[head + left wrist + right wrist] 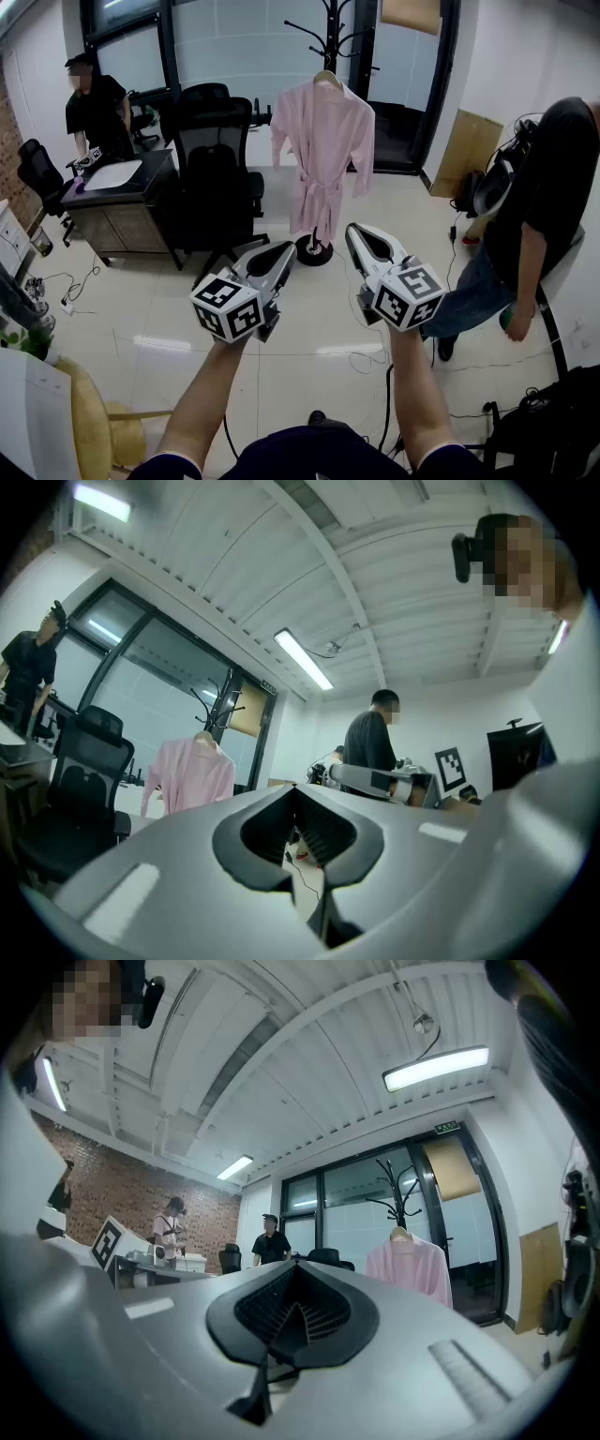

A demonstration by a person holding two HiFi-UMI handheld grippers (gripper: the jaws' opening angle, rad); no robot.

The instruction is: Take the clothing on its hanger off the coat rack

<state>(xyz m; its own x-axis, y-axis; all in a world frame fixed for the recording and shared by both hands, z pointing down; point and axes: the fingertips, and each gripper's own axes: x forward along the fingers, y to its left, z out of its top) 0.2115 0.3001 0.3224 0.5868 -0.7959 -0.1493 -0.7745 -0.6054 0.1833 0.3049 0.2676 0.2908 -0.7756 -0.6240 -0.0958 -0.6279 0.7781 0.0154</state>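
Pink robe was seen hung by its hanger from the coat rack at the far centre, just right of an office chair. The left gripper and right gripper were held near, well apart from it, each with jaws pressed together and nothing gripped. If only fabric were seized, the robe could be dragged off the hanger; if it were pulled sideways, the rack could be tipped.

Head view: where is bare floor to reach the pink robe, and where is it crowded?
Bare tile lies before the coat rack base, bordered by the black office chair at left and the standing person at right. Crowded: desk, chair and floor cables at left.
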